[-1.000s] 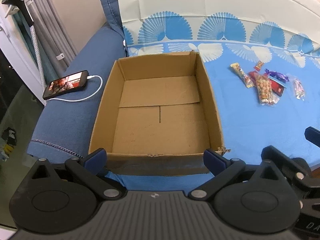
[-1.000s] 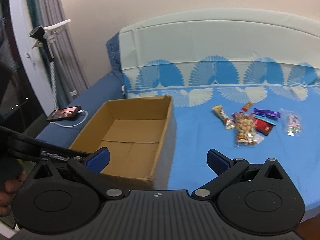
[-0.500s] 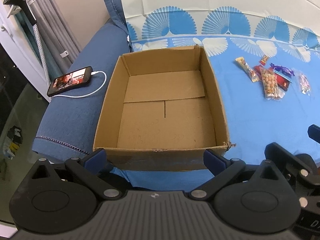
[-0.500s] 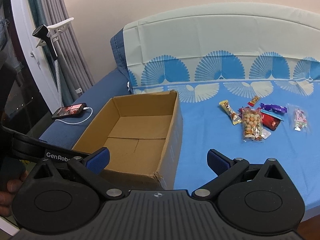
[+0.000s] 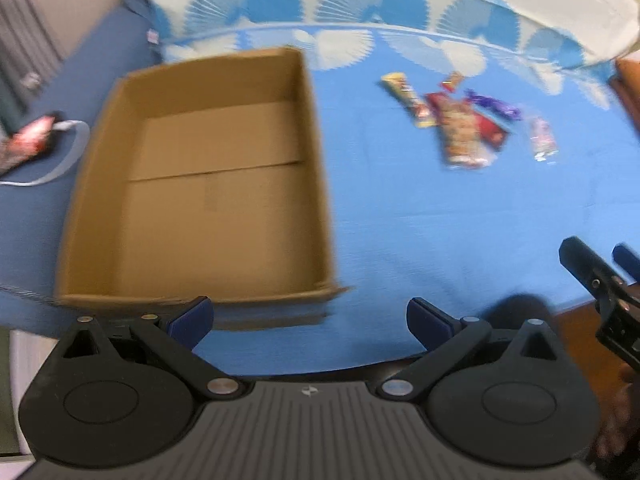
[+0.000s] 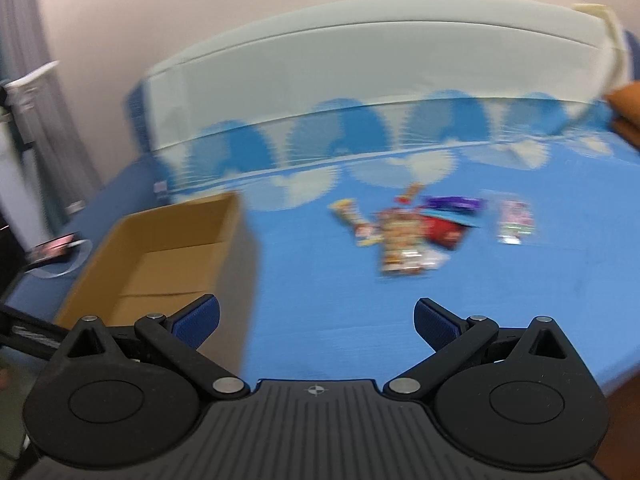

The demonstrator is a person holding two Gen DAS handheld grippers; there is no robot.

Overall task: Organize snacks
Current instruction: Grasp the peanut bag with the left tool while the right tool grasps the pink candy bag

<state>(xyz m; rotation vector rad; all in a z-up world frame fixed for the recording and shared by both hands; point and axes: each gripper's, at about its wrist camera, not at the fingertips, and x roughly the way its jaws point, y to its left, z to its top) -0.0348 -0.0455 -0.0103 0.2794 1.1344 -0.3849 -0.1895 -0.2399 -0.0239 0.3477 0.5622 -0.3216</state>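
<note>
An empty open cardboard box (image 5: pixel 208 184) sits on the blue bed sheet (image 5: pixel 420 232); it also shows in the right wrist view (image 6: pixel 160 256). Several snack packets lie in a small cluster to its right: a clear bag of round snacks (image 5: pixel 460 136) (image 6: pixel 400 244), a long yellow bar (image 5: pixel 408 98), a red pack (image 6: pixel 444 230), a purple wrapper (image 6: pixel 452 203) and a small clear pink packet (image 6: pixel 514 220). My left gripper (image 5: pixel 308 318) is open and empty, at the box's near right corner. My right gripper (image 6: pixel 316 320) is open and empty, short of the snacks. Both views are blurred.
A phone on a white cable (image 5: pixel 28 142) lies on the dark blue cover left of the box. The pale headboard (image 6: pixel 360 64) rises behind the bed. The right gripper's body (image 5: pixel 600 284) shows at the left view's right edge. An orange-brown object (image 6: pixel 624 108) sits at the far right.
Both grippers have swung to the right: the box has shifted left in both views and the snacks sit nearer the centre. Both stay open and empty.
</note>
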